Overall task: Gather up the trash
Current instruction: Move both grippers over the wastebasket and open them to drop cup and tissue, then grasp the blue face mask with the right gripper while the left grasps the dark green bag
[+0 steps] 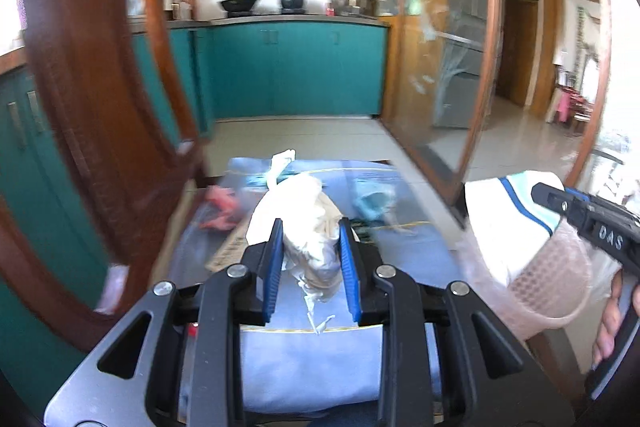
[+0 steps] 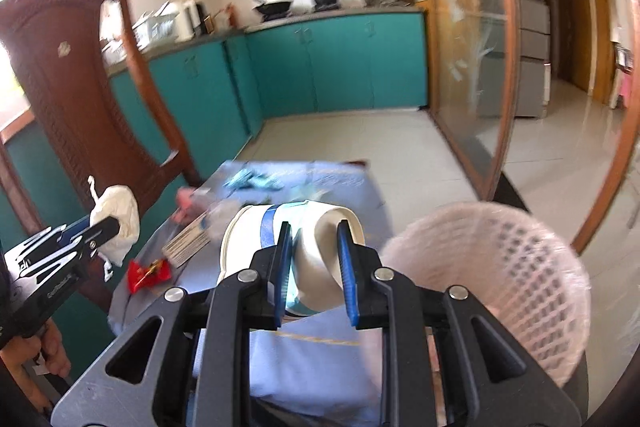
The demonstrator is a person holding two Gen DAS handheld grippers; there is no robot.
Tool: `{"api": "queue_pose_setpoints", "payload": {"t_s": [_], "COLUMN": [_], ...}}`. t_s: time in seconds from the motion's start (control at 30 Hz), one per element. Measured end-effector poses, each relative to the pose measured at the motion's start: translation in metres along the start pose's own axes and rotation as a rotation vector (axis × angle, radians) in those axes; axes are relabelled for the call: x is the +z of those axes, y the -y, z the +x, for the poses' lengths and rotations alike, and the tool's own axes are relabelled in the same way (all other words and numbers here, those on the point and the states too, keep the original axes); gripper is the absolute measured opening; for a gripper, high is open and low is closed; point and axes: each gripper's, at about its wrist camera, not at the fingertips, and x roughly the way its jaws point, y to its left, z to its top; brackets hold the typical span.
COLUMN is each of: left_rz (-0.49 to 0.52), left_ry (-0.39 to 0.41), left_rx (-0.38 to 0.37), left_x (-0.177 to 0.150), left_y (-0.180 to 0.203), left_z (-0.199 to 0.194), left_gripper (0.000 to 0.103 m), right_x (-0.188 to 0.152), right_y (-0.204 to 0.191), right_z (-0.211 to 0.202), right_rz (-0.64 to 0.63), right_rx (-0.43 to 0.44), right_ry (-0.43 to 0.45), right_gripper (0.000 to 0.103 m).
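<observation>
Trash: the left gripper [image 1: 310, 263] is clamped on a crumpled white tissue [image 1: 304, 223] above the blue tablecloth [image 1: 312, 363]. Only the right view shows a red wrapper [image 2: 148, 273] lying near-left. The right gripper [image 2: 314, 281], tilted downward, pinches a paper cup [image 2: 316, 227] beside the pink mesh basket [image 2: 516, 267].

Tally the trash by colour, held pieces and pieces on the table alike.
White: 2, tissue wad, paper cup
Red: 1, wrapper
Pink: 1, scrap
Teal: 1, scrap
Printed card: 1
Total: 6
</observation>
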Motion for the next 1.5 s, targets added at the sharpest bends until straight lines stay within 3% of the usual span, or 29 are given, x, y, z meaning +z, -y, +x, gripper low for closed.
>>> {"api": "queue_pose_setpoints", "payload": {"t_s": [0.13, 0.3, 0.47, 0.53, 0.6, 0.7, 0.8, 1.0, 1.1, 1.2, 1.23, 1.3, 1.43, 1.5], "left_rz": [0.031, 0.061, 0.093, 0.125, 0.145, 0.137, 0.101, 0.002, -0.03, -0.008, 0.0, 0.008, -0.002, -0.024], "left_ry": [-0.025, -0.087, -0.142, -0.161, -0.185, -0.174, -0.169, -0.169, -0.224, -0.285, -0.297, -0.343, -0.335, -0.334], "left_rx": [-0.091, -0.278, -0.443, -0.497, -0.546, -0.513, -0.436, -0.045, -0.002, -0.029, -0.032, -0.032, -0.035, -0.042], "left_x": [0.001, -0.002, -0.003, -0.003, -0.006, -0.006, -0.007, 0.001, 0.005, 0.004, 0.002, -0.006, -0.016, -0.02], "left_y": [0.033, 0.094, 0.155, 0.175, 0.19, 0.192, 0.168, 0.08, 0.052, 0.049, 0.048, 0.051, 0.045, 0.036], "left_z": [0.015, 0.044, 0.066, 0.074, 0.078, 0.08, 0.081, 0.107, 0.135, 0.165, 0.169, 0.182, 0.183, 0.178], "left_gripper": [0.027, 0.027, 0.027, 0.03, 0.046, 0.063, 0.064, 0.064, 0.071, 0.071, 0.069, 0.043, 0.032, 0.017], "right_x": [-0.009, -0.03, -0.046, -0.049, -0.05, -0.048, -0.044, -0.027, -0.012, 0.008, 0.015, 0.028, 0.043, 0.043], "right_y": [0.058, 0.122, 0.156, 0.162, 0.167, 0.167, 0.158, 0.109, 0.078, 0.054, 0.046, 0.028, -0.004, -0.024], "right_z": [-0.008, -0.017, -0.02, -0.017, -0.011, -0.004, 0.004, 0.033, 0.057, 0.084, 0.096, 0.119, 0.175, 0.209], "right_rz": [0.07, 0.15, 0.198, 0.206, 0.212, 0.215, 0.201, 0.122, 0.111, 0.114, 0.105, 0.104, 0.071, 0.045], "right_rx": [-0.106, -0.228, -0.29, -0.299, -0.311, -0.311, -0.303, -0.192, -0.099, -0.024, -0.007, 0.036, 0.059, 0.05], "right_ry": [-0.01, -0.042, -0.074, -0.088, -0.11, -0.122, -0.125, -0.116, -0.115, -0.127, -0.136, -0.156, -0.22, -0.271], "right_gripper": [0.023, 0.023, 0.023, 0.023, 0.024, 0.028, 0.037, 0.037, 0.037, 0.039, 0.041, 0.053, 0.06, 0.063]}}
